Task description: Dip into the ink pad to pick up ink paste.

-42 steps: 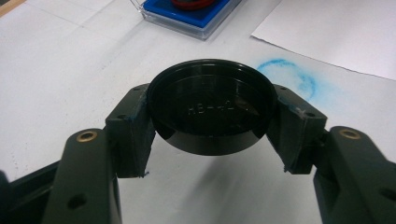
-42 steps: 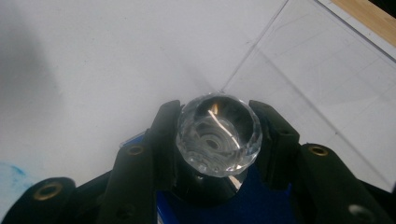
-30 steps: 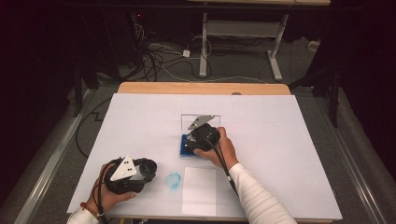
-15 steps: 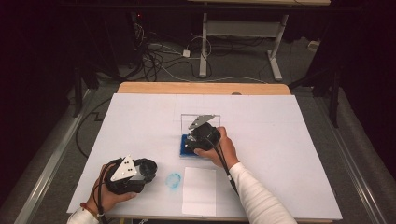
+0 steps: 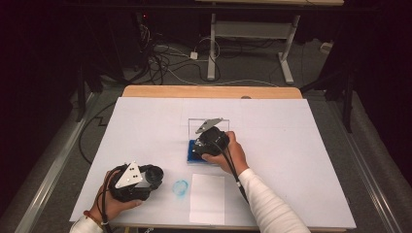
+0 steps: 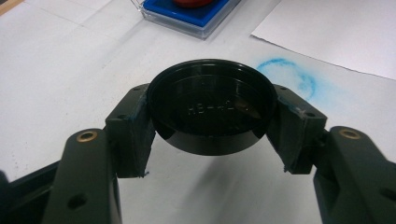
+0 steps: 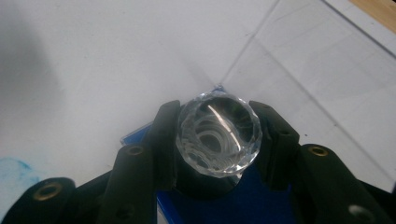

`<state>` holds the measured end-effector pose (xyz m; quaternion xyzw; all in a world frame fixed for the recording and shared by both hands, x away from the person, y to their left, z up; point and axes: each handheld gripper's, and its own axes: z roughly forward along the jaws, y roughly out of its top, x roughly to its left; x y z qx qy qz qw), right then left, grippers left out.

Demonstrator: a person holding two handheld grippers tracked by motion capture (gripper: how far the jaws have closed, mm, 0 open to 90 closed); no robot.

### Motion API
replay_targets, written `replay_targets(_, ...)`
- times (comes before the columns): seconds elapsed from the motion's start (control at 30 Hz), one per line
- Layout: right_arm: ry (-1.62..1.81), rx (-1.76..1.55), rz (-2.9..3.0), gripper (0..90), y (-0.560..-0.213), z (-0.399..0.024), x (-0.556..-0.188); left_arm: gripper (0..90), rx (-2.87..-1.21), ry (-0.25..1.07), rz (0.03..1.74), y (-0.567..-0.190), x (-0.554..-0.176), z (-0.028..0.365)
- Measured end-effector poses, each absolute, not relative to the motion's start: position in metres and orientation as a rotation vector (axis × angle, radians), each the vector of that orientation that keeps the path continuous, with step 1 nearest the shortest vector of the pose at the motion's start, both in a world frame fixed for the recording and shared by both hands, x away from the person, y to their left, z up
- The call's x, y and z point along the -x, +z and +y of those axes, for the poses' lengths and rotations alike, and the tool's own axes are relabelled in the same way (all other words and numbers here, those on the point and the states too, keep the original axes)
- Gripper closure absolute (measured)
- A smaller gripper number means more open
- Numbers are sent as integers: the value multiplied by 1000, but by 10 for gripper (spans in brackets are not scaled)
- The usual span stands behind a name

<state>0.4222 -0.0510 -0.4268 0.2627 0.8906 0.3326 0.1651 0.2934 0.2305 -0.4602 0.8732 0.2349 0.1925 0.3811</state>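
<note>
My left gripper (image 5: 151, 176) rests near the table's front left, shut on a round black cap (image 6: 211, 107) held by its sides between both pads (image 6: 133, 135). My right gripper (image 5: 203, 148) points down over a blue ink pad (image 5: 190, 157) in a clear case at mid table. It is shut on a stamp with a clear faceted knob (image 7: 218, 133), whose black base stands over the blue pad (image 7: 266, 203). Whether the base touches the pad is hidden. In the left gripper view the ink pad (image 6: 196, 16) lies far ahead with something red on it.
A blue ring-shaped ink mark (image 5: 180, 187) sits on the white table cover between the hands, beside a white paper sheet (image 5: 207, 199). The case's clear lid (image 5: 193, 127) stands open behind the pad. Beyond the wooden far edge (image 5: 209, 91), cables lie on the floor.
</note>
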Motion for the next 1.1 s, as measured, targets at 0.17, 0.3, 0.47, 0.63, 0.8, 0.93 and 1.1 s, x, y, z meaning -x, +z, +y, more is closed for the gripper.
replay_targets(0.17,1008,-770,2487,570,-411,-67,-420,362,-2230,491,601,-461,-294,231)
replay_targets(0.3,1031,-746,2454,569,-396,-77,-416,362,-2231,494,601,-460,-294,231)
replay_targets(0.47,1069,-752,2424,569,-382,-89,-412,362,-2235,494,599,-460,-294,230)
replay_targets(0.63,1054,-760,2416,569,-377,-95,-409,363,-2237,495,600,-460,-294,230)
replay_targets(0.8,1041,-766,2424,569,-382,-96,-410,363,-2231,498,602,-459,-294,231)
replay_targets(0.93,1022,-773,2436,569,-391,-94,-411,362,-2229,498,603,-460,-294,231)
replay_targets(1.1,990,-799,2458,569,-405,-95,-415,362,-2233,497,601,-460,-294,232)
